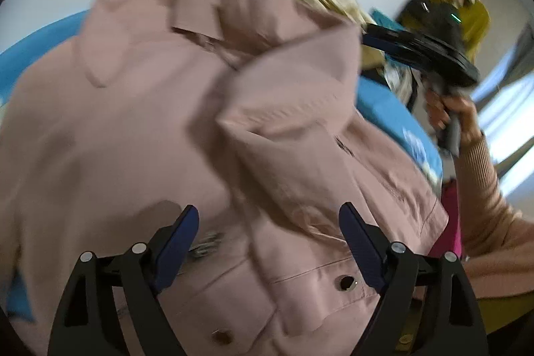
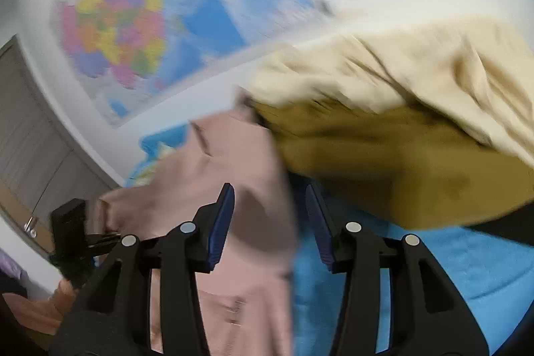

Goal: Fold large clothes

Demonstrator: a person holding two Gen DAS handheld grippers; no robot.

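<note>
Pink jacket (image 1: 140,135) on blue cloth (image 2: 434,269), wall map (image 2: 160,15) lettering blurred, unreadable

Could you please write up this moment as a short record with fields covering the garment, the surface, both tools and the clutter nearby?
garment: pink jacket, lying spread out, one sleeve folded over its front
surface: blue cover under the jacket
left tool: open above the jacket's lower front, nothing gripped
right tool: open over the jacket's edge, nothing gripped
nearby: cream cloth on a mustard cloth
background: wall map
</note>
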